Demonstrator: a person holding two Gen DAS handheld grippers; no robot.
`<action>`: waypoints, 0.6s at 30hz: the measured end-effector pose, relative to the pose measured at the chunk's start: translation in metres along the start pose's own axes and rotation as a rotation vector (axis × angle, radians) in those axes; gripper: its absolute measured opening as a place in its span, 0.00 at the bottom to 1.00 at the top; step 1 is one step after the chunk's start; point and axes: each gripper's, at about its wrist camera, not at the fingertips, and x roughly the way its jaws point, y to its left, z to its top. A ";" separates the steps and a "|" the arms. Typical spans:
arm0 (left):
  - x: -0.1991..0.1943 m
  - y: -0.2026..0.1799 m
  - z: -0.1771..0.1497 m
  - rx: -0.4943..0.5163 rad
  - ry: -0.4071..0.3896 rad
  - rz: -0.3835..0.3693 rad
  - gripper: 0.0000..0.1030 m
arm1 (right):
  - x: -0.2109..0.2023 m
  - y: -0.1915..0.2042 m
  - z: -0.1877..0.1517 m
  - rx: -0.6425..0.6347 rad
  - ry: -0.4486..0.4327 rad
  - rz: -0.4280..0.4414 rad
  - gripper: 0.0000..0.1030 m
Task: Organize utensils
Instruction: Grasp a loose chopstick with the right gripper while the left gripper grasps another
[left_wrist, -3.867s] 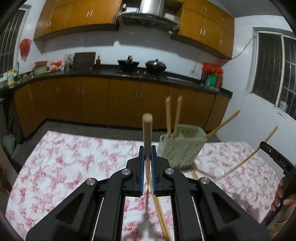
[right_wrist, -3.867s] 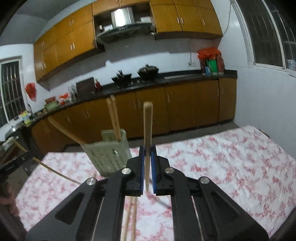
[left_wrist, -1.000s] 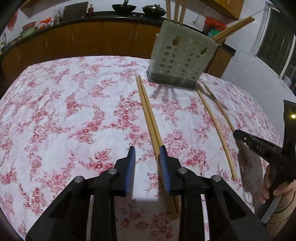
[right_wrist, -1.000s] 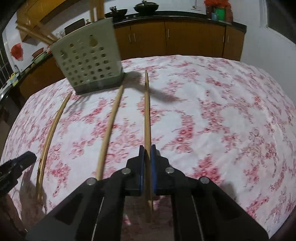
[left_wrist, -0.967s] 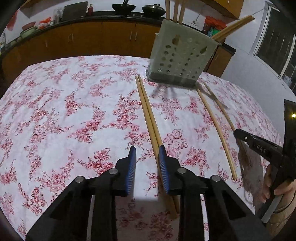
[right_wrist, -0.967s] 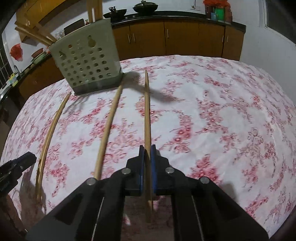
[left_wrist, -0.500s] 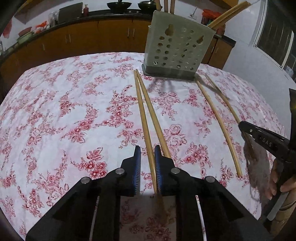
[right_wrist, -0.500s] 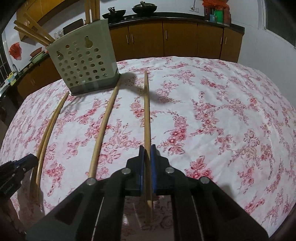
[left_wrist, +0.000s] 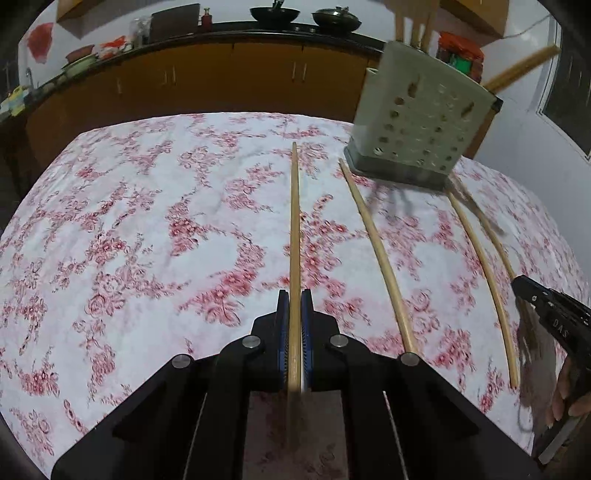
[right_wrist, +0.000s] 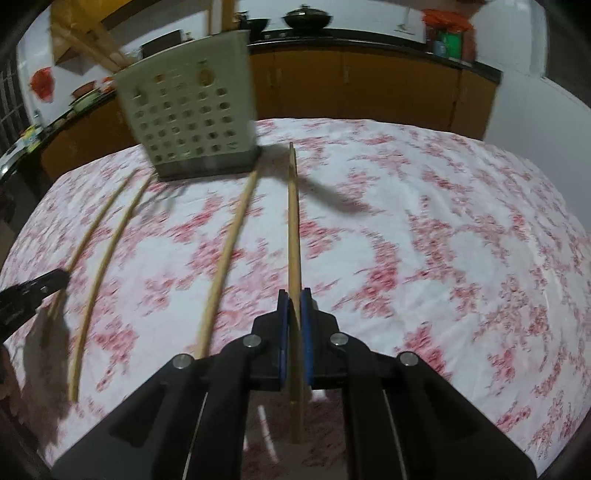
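Note:
Several wooden chopsticks lie on the flowered tablecloth in front of a pale green perforated holder (left_wrist: 421, 122) (right_wrist: 188, 122) with more chopsticks standing in it. My left gripper (left_wrist: 294, 295) has its jaws closing, and the pads press on one chopstick (left_wrist: 294, 221) that runs straight ahead. A second chopstick (left_wrist: 373, 236) lies just to its right. My right gripper (right_wrist: 294, 295) is shut on another chopstick (right_wrist: 293, 221), whose far tip reaches beside the holder's base. Each gripper also shows at the edge of the other view: the right gripper (left_wrist: 546, 314) and the left gripper (right_wrist: 33, 291).
The table (left_wrist: 110, 221) carries a white cloth with red flowers. Behind it run orange kitchen cabinets (left_wrist: 207, 81) under a dark counter with pans. A hand (left_wrist: 569, 398) holds the right gripper at the lower right of the left wrist view.
My left gripper went from open beside the paired chopsticks to closed on the left one, and that pair now lies apart. The right gripper stayed shut on its chopstick, hardly moving.

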 end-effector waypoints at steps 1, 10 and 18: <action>0.000 0.000 0.000 0.001 -0.004 0.002 0.07 | 0.001 -0.004 0.001 0.011 -0.002 -0.014 0.08; 0.001 0.002 0.000 0.000 -0.012 -0.002 0.08 | 0.005 -0.017 0.004 0.032 -0.011 -0.048 0.09; 0.001 0.001 0.001 0.000 -0.011 -0.002 0.08 | 0.005 -0.017 0.004 0.031 -0.011 -0.048 0.09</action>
